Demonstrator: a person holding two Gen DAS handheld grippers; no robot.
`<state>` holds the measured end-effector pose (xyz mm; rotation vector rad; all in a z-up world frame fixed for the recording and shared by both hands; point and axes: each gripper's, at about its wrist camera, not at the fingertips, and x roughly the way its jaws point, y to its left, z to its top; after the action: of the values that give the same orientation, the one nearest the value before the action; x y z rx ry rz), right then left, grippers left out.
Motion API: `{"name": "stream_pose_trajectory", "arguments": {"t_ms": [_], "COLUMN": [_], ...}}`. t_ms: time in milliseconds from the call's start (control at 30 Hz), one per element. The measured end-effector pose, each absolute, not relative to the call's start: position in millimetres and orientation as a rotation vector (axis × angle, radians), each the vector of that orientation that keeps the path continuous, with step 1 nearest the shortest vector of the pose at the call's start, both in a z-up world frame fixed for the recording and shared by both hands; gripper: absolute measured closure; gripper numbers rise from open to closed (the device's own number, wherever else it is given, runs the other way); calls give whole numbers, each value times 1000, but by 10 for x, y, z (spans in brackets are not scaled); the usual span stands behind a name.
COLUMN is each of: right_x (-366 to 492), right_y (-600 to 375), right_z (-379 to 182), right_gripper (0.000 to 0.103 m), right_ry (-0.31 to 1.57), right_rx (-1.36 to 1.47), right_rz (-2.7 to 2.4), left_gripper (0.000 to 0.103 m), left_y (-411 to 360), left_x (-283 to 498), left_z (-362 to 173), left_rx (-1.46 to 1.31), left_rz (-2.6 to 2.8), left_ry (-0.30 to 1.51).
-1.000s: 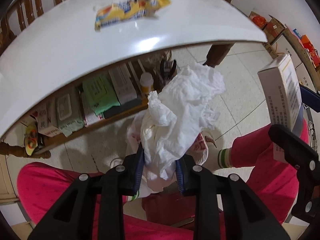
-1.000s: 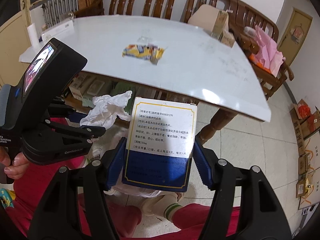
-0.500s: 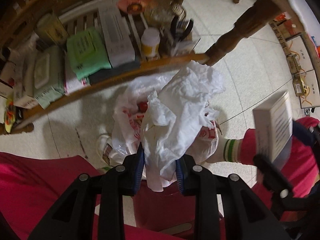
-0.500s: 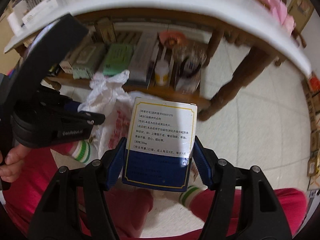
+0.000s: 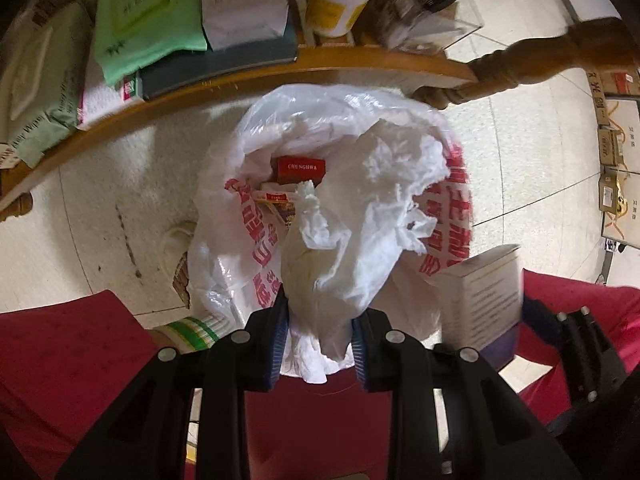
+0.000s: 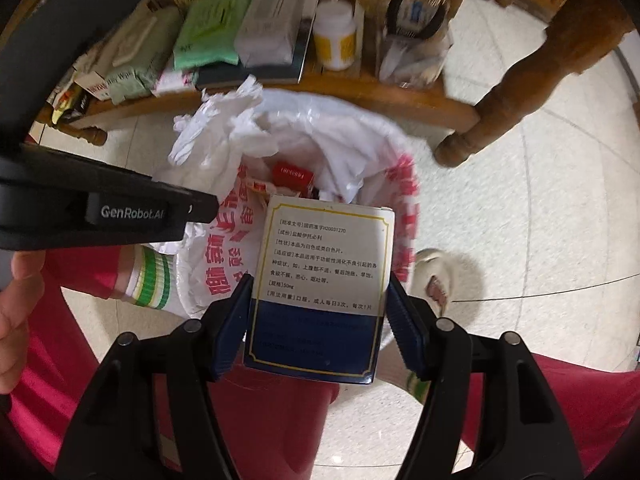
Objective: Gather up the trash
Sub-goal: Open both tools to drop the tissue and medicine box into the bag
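Observation:
My left gripper (image 5: 319, 334) is shut on a crumpled white tissue (image 5: 360, 216) and holds it just above the open mouth of a white plastic trash bag with red print (image 5: 256, 236). The tissue (image 6: 224, 120) and bag (image 6: 224, 264) also show in the right wrist view. My right gripper (image 6: 318, 320) is shut on a white and blue medicine box (image 6: 320, 280), held over the bag's near rim. The box (image 5: 480, 300) also shows at the right of the left wrist view. A red cigarette pack (image 5: 300, 170) lies inside the bag.
A low wooden shelf (image 5: 280, 68) behind the bag holds green packets, boxes and a yellow-labelled bottle (image 5: 340, 4). A turned wooden table leg (image 6: 520, 92) stands to the right. The person's red trousers (image 5: 60, 360) and striped sock flank the bag. Cardboard boxes (image 5: 616, 184) sit far right.
Both grippers have tilted down from the tabletop and moved closer to the bag on the floor. The tissue and the box now hang over the bag's opening.

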<state>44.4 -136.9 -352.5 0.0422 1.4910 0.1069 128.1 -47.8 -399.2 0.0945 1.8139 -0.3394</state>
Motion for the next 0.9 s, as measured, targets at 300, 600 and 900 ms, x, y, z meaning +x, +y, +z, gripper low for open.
{"name": "stream_pose_trajectory", "arguments": {"t_ms": [300, 600, 900], "right_x": [583, 613, 583], "right_y": [-1259, -1244, -1352], "right_z": [-3947, -4071, -3882], "right_gripper": [40, 20, 20], "right_ry": [1586, 1598, 1571], "right_rx": [82, 131, 129], "right_rz": [161, 193, 188], "left_gripper": [75, 33, 27], "left_y": [-494, -489, -491], "left_x": [1377, 1407, 1366], "left_z": [-4310, -4439, -4349], "left_rx": [71, 77, 133], "left_rz": [-304, -275, -255], "left_ry": [1894, 1942, 1917]}}
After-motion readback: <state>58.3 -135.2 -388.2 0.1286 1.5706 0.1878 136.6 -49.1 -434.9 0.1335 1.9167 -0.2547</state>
